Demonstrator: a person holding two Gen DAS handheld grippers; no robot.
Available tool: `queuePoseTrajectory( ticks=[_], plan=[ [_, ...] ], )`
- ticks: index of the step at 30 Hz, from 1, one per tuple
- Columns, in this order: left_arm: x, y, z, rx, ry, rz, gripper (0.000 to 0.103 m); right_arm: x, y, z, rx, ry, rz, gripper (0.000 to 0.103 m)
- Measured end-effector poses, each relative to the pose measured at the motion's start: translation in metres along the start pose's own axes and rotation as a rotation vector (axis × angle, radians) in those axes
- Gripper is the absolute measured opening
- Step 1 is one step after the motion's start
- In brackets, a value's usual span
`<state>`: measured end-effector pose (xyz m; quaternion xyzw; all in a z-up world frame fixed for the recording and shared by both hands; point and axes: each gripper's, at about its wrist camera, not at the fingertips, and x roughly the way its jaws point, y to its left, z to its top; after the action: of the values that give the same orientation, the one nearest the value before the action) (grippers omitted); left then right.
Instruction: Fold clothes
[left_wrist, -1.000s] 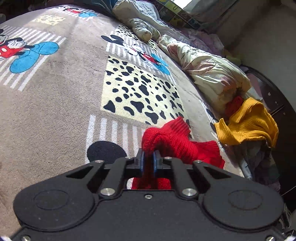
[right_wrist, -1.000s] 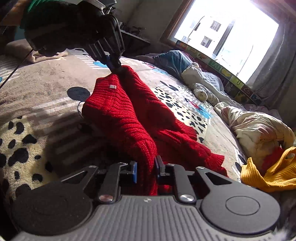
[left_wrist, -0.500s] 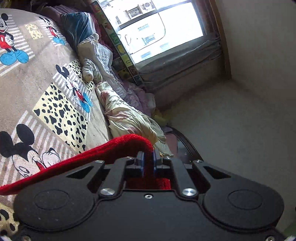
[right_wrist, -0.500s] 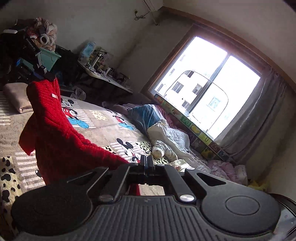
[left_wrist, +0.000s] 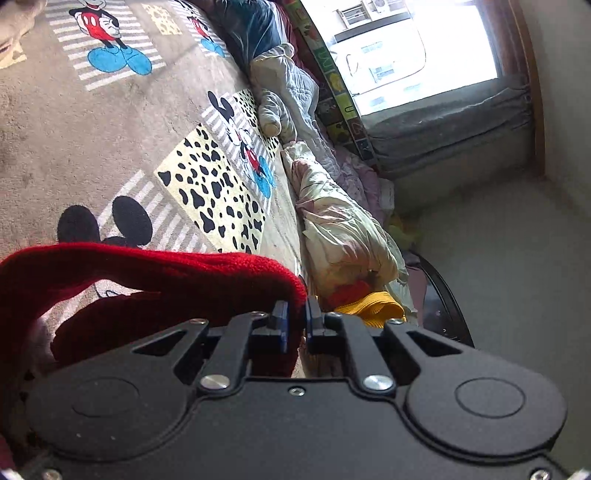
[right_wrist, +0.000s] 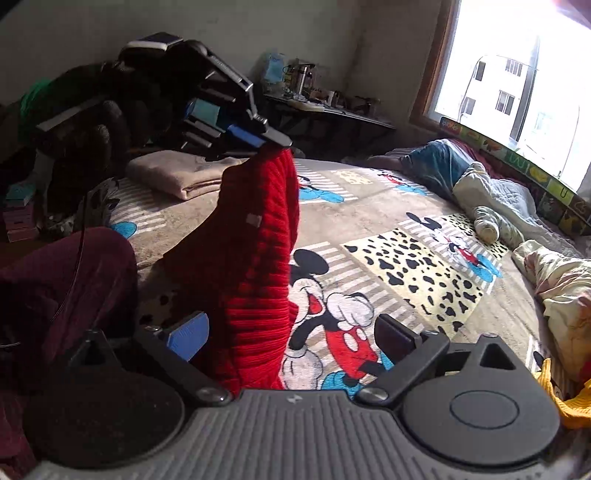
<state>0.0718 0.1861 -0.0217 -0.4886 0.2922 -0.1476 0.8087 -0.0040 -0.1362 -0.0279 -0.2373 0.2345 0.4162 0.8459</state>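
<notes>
So the right hand-held gripper (right_wrist: 291, 341) has just sprung its jaws wide and let go, leaving the red sweater (right_wrist: 255, 258) dangling over the bed (right_wrist: 369, 218) from the left hand-held gripper (left_wrist: 295, 319), which stays clamped on its edge, probably before a regrip.

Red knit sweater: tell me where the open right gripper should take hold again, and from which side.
Grip the ribbed bottom hem of the red knit sweater, which hangs from the left gripper. That hem dangles free between the fingers of the right gripper, whose jaws have just been opening, and nearer the blue pad. Come in level from the hem's open side and pinch one lower corner.
</notes>
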Motion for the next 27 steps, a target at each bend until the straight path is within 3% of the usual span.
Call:
queuePoseTrajectory(
  ticks=[2,3,4,5,7,9,12,17,23,27],
  plan=[
    [-0.005,0.001,-0.002,-0.005,-0.008,-0.003,0.006,0.026,0.034,-0.013,-0.042,0.034,0.0,0.095],
    [-0.007,0.001,-0.003,-0.006,-0.009,-0.005,0.006,0.037,0.049,-0.02,-0.093,0.045,-0.044,0.094],
    [-0.009,0.001,-0.005,-0.006,-0.007,-0.008,0.006,0.049,0.062,-0.029,-0.158,0.051,-0.111,0.083],
    [-0.01,0.001,-0.006,-0.006,-0.006,-0.01,0.006,0.058,0.071,-0.036,-0.206,0.062,-0.174,0.058],
    [-0.012,0.003,-0.007,-0.003,-0.006,-0.002,0.006,0.067,0.076,-0.044,-0.232,0.056,-0.237,0.03],
    [-0.009,0.007,0.0,-0.003,-0.012,0.018,0.006,0.061,0.056,-0.038,-0.148,0.028,-0.236,0.021],
    [0.004,0.012,0.022,-0.012,-0.025,0.063,0.006,0.049,0.001,-0.013,-0.093,0.025,-0.267,0.015],
    [0.061,-0.005,0.082,0.001,-0.018,0.123,0.006,0.041,-0.098,0.057,-0.174,-0.016,-0.404,0.013],
    [0.073,-0.086,0.129,0.09,-0.1,-0.023,0.006,0.005,-0.167,0.142,-0.339,-0.107,-0.639,0.013],
    [0.066,-0.102,0.119,0.145,-0.119,-0.074,0.006,-0.009,-0.171,0.145,-0.405,-0.14,-0.712,0.013]
  ],
)
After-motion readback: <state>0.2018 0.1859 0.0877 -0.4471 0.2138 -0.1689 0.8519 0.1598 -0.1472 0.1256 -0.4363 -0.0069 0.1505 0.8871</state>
